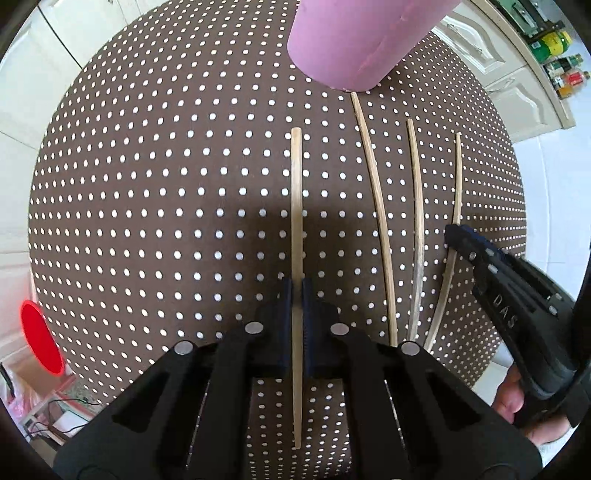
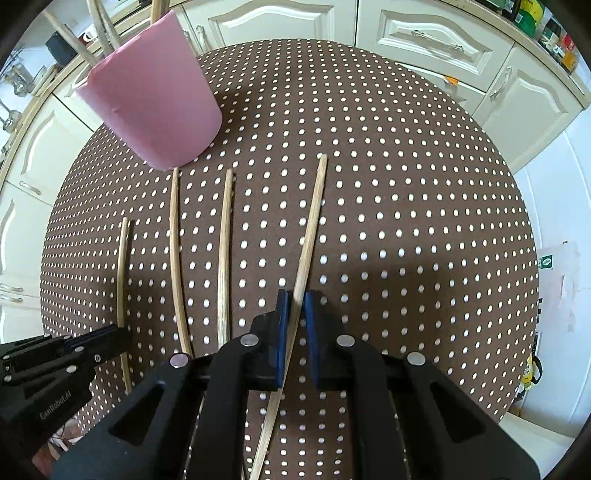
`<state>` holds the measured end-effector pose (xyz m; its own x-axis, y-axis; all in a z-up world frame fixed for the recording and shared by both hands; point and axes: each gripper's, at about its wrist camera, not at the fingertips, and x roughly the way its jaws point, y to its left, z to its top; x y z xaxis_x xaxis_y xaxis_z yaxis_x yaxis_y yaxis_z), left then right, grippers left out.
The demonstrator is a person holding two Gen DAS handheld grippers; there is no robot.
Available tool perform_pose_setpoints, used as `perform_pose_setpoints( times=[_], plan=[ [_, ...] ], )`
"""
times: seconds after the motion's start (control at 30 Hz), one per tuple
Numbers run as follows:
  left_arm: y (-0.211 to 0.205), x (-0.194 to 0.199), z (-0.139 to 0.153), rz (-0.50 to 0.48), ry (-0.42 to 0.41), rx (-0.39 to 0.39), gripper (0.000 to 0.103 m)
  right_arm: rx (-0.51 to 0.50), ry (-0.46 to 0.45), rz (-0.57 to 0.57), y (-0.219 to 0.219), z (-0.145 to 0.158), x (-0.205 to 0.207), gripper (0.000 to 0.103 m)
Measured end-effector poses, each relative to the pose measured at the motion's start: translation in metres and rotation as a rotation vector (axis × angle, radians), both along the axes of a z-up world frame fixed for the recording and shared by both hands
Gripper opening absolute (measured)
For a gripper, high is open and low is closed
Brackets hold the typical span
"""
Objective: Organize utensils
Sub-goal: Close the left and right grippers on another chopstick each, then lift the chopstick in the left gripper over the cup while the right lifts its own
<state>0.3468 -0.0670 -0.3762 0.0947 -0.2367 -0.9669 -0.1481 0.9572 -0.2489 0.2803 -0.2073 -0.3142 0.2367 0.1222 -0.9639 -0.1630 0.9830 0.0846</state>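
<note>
Four wooden chopsticks lie spread on a round brown table with white dots. My left gripper is shut on the leftmost chopstick, pads pinching near its lower third. My right gripper is shut on the rightmost chopstick, which slants away to the upper right. Two more chopsticks lie free between the held ones. A pink cup stands at the far side, with several sticks poking out of its top. Each view also shows the other gripper: the right gripper and the left gripper.
White cabinet doors and a counter with bottles ring the table. A red round object sits low beyond the table's left edge. A hand holds the right gripper at the lower right.
</note>
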Motion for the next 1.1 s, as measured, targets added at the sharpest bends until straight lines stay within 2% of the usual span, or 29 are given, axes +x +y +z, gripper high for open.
perform_pose_setpoints(
  times=[0.13, 0.27, 0.47, 0.53, 0.63, 0.77, 1.1],
  plan=[
    [0.020, -0.012, -0.001, 0.061, 0.020, -0.034, 0.007, 0.034, 0.034, 0.011, -0.004, -0.001, -0.015, 0.006],
    [0.040, -0.017, 0.003, 0.090, 0.044, -0.025, 0.008, 0.074, 0.060, -0.001, -0.013, -0.003, -0.028, 0.005],
    [0.017, -0.002, -0.013, 0.105, 0.078, 0.044, 0.009, 0.085, 0.063, -0.044, -0.017, -0.005, -0.026, 0.005],
    [0.006, -0.001, -0.016, 0.110, 0.060, 0.046, 0.008, 0.075, 0.056, -0.036, -0.016, -0.003, -0.022, 0.005],
    [0.009, -0.014, -0.009, 0.123, -0.006, 0.028, 0.007, 0.103, 0.067, -0.095, -0.019, -0.003, -0.021, 0.005],
    [0.004, -0.028, -0.004, 0.120, -0.025, 0.034, 0.006, 0.106, 0.051, -0.104, -0.026, 0.003, -0.024, 0.005],
    [0.022, -0.065, 0.041, 0.101, -0.100, 0.028, 0.006, 0.173, -0.047, -0.143, -0.037, 0.052, -0.021, 0.005]
  ],
)
